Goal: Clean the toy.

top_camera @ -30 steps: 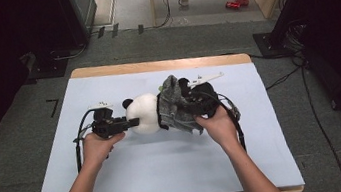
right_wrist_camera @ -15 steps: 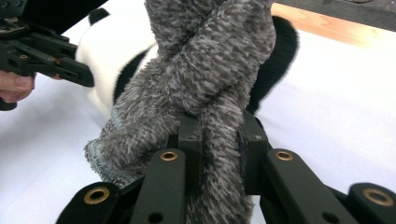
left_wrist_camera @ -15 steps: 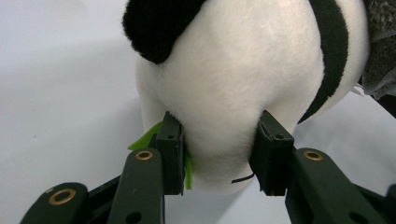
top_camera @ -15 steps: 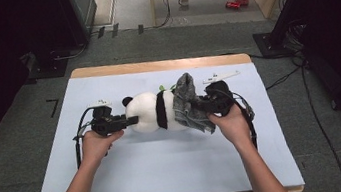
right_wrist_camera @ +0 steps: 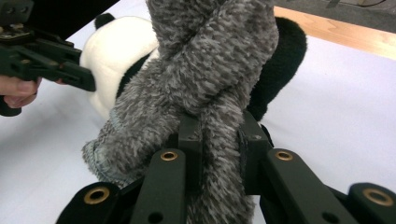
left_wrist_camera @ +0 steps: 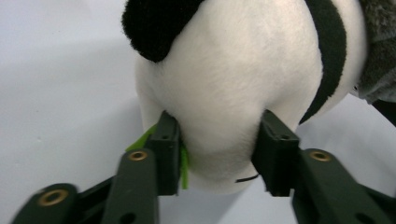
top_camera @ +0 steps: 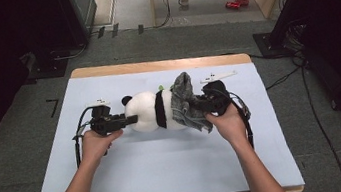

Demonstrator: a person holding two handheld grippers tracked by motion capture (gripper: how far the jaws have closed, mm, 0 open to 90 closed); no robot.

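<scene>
The plush panda [top_camera: 148,111] is lying at the middle of the frame on the bench [top_camera: 168,167]. The grey garment [top_camera: 187,104] is bunching over its right end. The left tool [top_camera: 130,119], jaws just widening, is flanking the head; the right tool [top_camera: 199,108] is clamping the garment.
</scene>
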